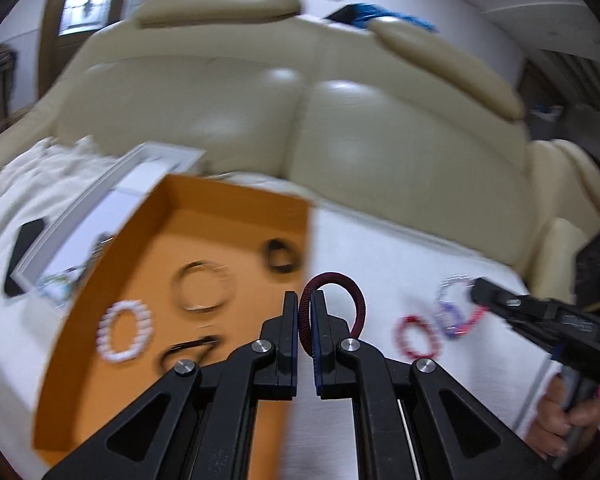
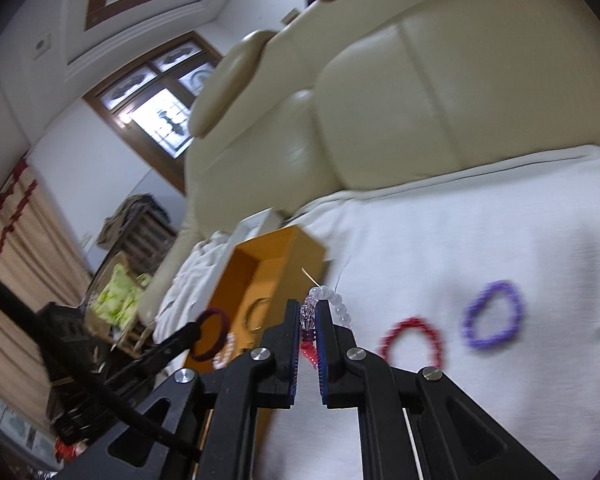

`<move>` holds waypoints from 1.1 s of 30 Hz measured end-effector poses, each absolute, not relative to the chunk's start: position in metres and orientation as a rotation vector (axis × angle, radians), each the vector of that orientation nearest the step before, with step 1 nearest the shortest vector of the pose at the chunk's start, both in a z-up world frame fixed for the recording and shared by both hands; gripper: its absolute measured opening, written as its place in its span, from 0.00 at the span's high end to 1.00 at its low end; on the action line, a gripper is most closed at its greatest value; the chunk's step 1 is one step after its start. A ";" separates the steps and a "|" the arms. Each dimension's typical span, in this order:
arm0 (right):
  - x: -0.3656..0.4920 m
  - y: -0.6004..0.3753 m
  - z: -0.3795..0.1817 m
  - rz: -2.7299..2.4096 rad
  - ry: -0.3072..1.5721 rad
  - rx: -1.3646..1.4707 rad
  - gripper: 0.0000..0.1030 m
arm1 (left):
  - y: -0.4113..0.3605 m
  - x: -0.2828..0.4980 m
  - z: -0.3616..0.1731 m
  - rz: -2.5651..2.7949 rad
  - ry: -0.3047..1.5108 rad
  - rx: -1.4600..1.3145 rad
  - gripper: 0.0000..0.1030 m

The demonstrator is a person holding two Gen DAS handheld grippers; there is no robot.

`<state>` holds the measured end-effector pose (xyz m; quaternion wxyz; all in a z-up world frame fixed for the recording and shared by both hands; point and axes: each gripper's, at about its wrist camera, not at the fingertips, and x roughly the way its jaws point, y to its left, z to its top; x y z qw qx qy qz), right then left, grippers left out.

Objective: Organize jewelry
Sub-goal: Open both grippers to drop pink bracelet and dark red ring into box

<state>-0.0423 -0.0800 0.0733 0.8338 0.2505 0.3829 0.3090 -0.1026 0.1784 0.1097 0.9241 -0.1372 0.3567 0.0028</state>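
closest to the left lens, the left tool (image 1: 305,322) is clenched on a maroon hair tie (image 1: 342,285); its loop stands up on edge between the pads and arches off to the right, held above the right edge of the orange box (image 1: 160,216). from the right wrist view the same tie (image 2: 211,334) hangs as a ring in front of the box (image 2: 284,256).

the right tool (image 2: 308,322) is clenched on a beaded bracelet (image 2: 332,306) of clear and pale purple beads with red ones lower between the pads; its loop curves up and to the right of the tips. in the left view this bracelet (image 1: 456,306) hangs from the right tool (image 1: 476,294) above the white cloth (image 1: 380,260).

inside the box lie a white bead bracelet (image 1: 125,331), a thin bangle (image 1: 202,285), a dark tie (image 1: 281,257) and a black hairpin (image 1: 188,350), all flat and blurred. a red bracelet (image 2: 411,345) and a purple bracelet (image 2: 494,315) lie flat on the cloth (image 2: 460,232), near each other but apart, to the right of the right tool.

a white tray (image 1: 100,208) sits just behind the box on the left, with a black phone (image 1: 22,256) beside it. a cream sofa back (image 1: 300,120) rises behind everything.
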 end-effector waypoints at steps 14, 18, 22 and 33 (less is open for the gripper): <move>-0.011 0.045 0.065 0.798 0.892 0.486 0.92 | 0.211 -0.082 0.055 0.090 0.978 -0.372 0.94; 0.002 0.069 0.050 0.772 0.948 0.452 0.91 | 0.217 -0.081 0.046 0.097 1.020 -0.400 0.94; 0.010 0.081 0.039 0.715 0.991 0.408 0.88 | 0.219 -0.080 0.041 0.082 1.052 -0.417 0.93; 0.001 0.025 0.061 0.626 0.918 0.391 0.88 | 0.207 -0.086 0.066 0.143 0.923 -0.370 0.81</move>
